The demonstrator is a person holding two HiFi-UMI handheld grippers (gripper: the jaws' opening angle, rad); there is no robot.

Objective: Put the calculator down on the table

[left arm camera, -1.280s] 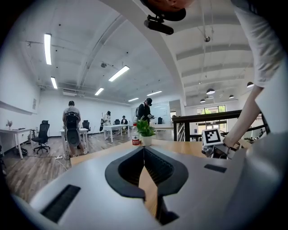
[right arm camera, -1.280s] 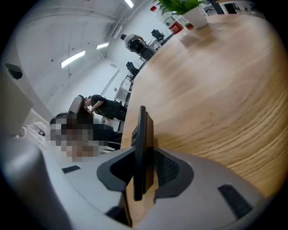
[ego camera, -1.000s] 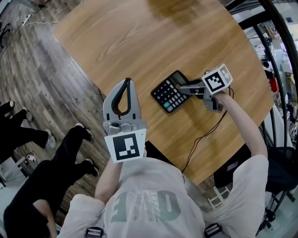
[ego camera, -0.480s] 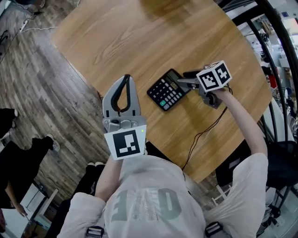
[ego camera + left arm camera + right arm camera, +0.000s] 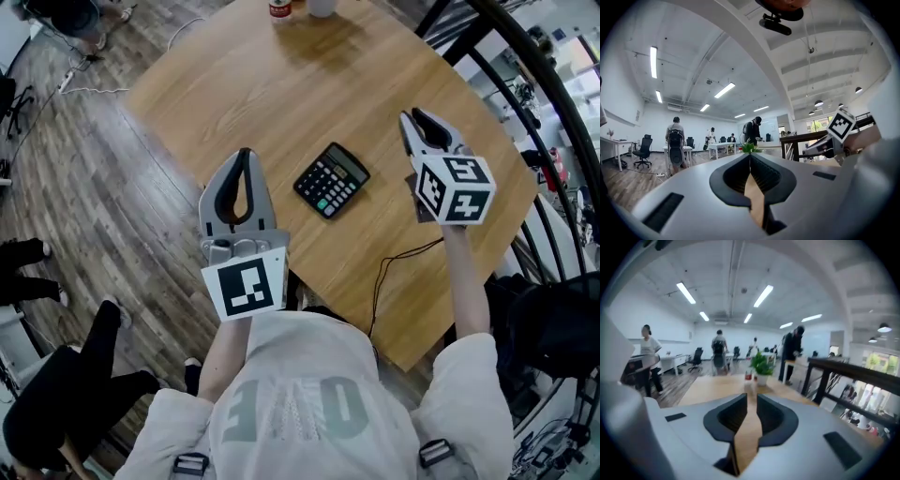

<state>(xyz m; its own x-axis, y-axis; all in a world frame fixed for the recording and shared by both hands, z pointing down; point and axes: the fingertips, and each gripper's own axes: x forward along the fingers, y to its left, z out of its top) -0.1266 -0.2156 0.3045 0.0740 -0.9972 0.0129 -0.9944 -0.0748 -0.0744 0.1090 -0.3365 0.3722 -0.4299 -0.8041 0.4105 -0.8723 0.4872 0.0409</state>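
The black calculator lies flat on the round wooden table, keys up, with nothing touching it. My right gripper hangs above the table to the calculator's right and clear of it; its jaws are closing, a narrow gap is left, and nothing is between them. My left gripper is shut and empty, held over the table's near-left edge to the left of the calculator. In the left gripper view its tips meet, and the right gripper's marker cube shows at the right.
A potted plant and a red can stand at the table's far edge. A black cable trails over the near edge. A black railing runs to the right. A person's legs are on the floor at left.
The right gripper let go of the calculator, rose and swung away to the right, now pointing across the table. The calculator stays on the table. The left gripper lifted a little.
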